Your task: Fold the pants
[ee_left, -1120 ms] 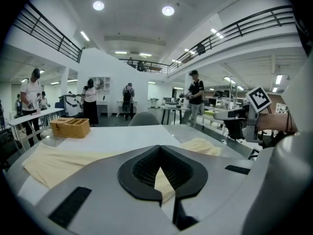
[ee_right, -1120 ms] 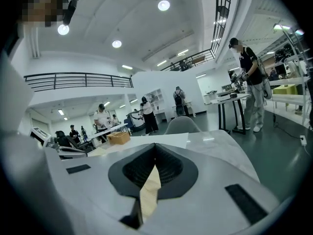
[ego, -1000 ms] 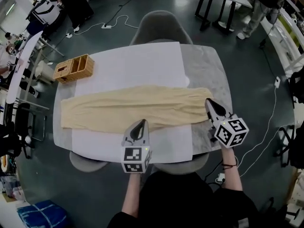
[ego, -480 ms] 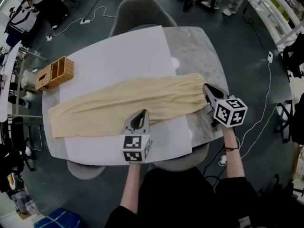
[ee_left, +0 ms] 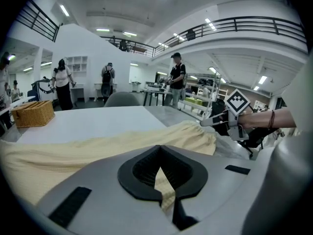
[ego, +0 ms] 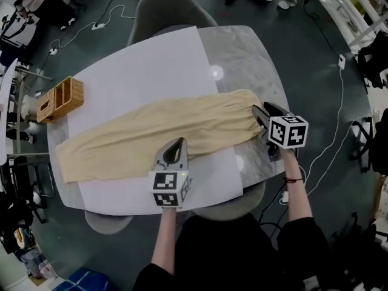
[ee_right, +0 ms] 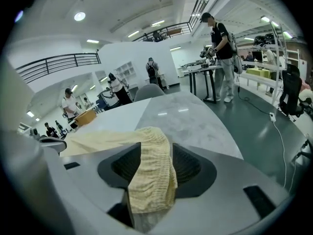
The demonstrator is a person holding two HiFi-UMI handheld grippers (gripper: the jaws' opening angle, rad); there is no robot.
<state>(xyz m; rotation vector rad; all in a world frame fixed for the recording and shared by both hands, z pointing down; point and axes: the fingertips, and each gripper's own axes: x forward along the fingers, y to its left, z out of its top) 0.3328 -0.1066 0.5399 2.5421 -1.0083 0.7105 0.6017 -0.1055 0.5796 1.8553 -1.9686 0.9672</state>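
As the 2 grippers drop onto the pants (ego: 151,135) | right gripper (ego: 260,109): jaws just opened wide, waistband (ee_right: 151,170) between them, not yet pinched | left gripper (ego: 177,144): jaws nearly closed, no clear hold, at near edge | pants flat across table (ego: 248,59) | fold not begun, grasp next

No legible text anywhere

Open lab hall: mezzanine railing (ee_left: 264,24), workbenches (ee_right: 198,68), floor cables (ego: 343,77).
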